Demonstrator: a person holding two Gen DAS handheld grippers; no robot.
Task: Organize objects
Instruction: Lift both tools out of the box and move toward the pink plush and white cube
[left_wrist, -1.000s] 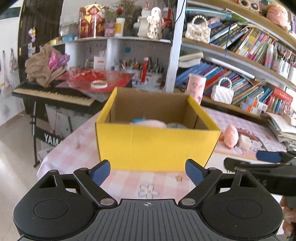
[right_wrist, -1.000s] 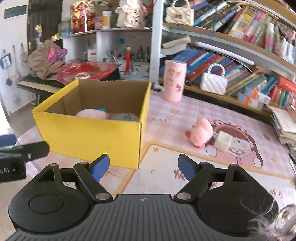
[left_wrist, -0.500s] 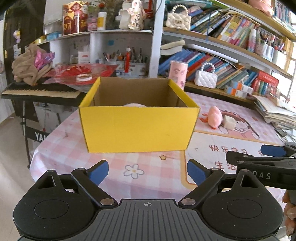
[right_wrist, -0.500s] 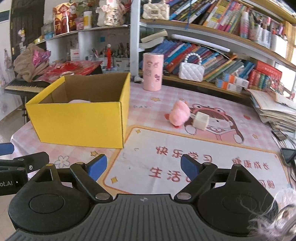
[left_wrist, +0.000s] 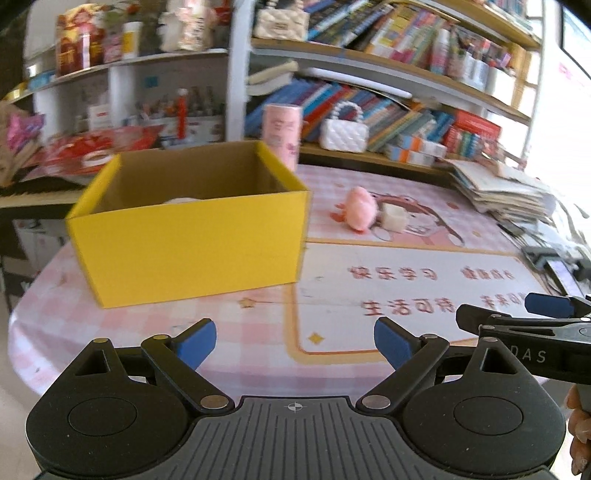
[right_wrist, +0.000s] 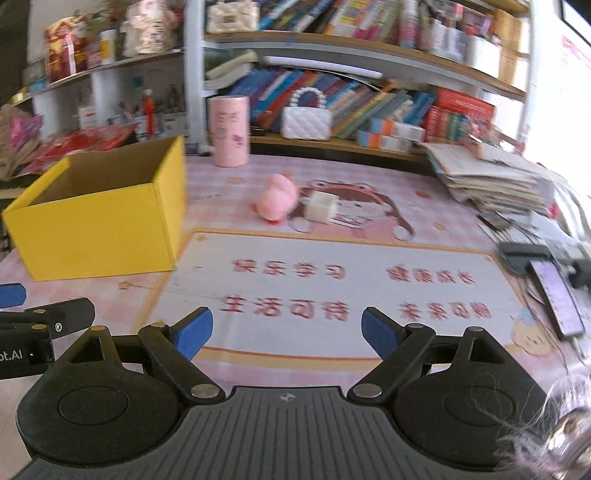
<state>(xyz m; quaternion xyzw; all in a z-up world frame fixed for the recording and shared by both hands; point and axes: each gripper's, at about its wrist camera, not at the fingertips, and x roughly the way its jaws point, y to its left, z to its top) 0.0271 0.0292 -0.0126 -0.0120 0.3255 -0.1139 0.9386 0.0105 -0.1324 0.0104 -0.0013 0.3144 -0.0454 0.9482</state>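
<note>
A yellow cardboard box (left_wrist: 192, 251) (right_wrist: 99, 225) stands open on the pink checked table, with a pale soft item just showing inside it. To its right lie a pink plush toy (left_wrist: 360, 214) (right_wrist: 279, 201) and a small white cube (left_wrist: 393, 218) (right_wrist: 320, 208), touching each other. My left gripper (left_wrist: 295, 341) is open and empty, in front of the box and well short of it. My right gripper (right_wrist: 286, 332) is open and empty too, over the printed mat, far short of the toy. The right gripper shows at the right edge of the left wrist view.
A tall pink cylinder (right_wrist: 229, 131) stands behind the box. Bookshelves with a white quilted handbag (right_wrist: 306, 120) run along the back. A stack of papers (right_wrist: 491, 181) and a phone (right_wrist: 557, 295) lie at the table's right. A keyboard piano sits far left.
Both grippers have drawn back from the box and swung right. The box now sits farther away and to the left, and the toy and cube are nearer the middle.
</note>
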